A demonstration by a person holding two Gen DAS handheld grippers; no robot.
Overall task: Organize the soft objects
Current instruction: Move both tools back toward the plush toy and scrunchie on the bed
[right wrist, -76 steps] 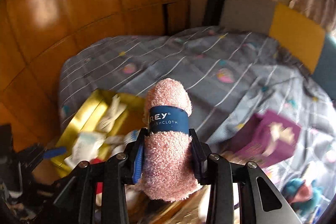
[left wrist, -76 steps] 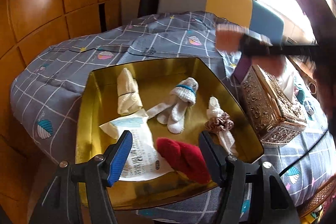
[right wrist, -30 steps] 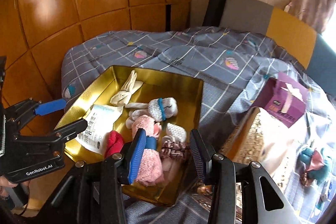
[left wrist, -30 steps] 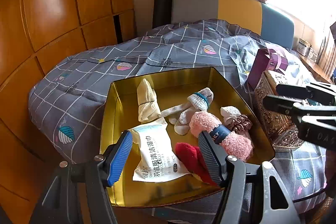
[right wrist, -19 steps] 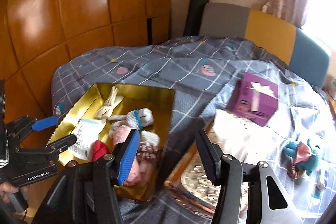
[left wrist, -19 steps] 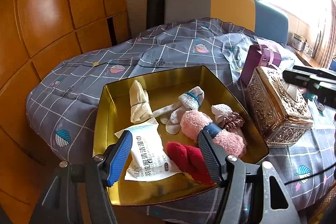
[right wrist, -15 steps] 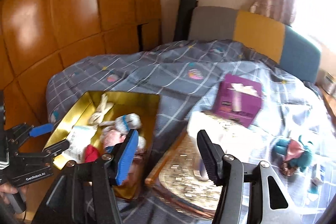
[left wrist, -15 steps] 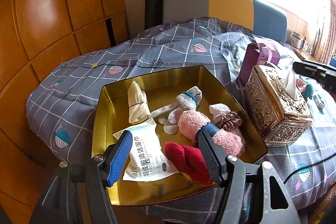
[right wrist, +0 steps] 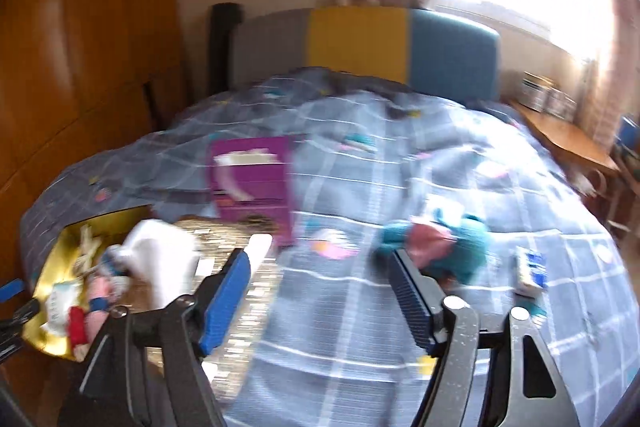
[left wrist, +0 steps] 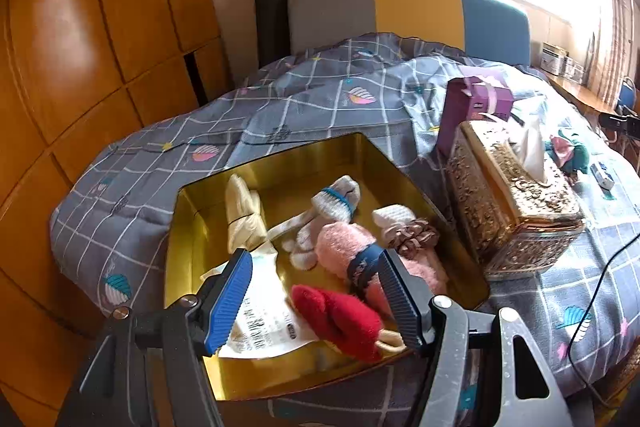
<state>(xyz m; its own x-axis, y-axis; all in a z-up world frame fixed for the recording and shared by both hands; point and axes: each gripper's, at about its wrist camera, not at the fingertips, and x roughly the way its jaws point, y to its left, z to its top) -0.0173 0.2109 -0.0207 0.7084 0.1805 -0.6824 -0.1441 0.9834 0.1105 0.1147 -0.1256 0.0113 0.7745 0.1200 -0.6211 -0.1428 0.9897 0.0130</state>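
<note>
With the pink cloth roll (left wrist: 360, 259) laid in the gold tin (left wrist: 280, 163), the right gripper (right wrist: 320, 287), its jaws just opened wide and empty, is aimed at the teal toy (right wrist: 448, 247), while the left gripper (left wrist: 316, 299) is held open over the tin.

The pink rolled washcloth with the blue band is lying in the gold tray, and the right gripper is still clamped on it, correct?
Not quite. The pink washcloth does lie in the gold tray, but the right gripper is empty; its jaws have just been opening with nothing between them, as the right wrist view shows.
</note>
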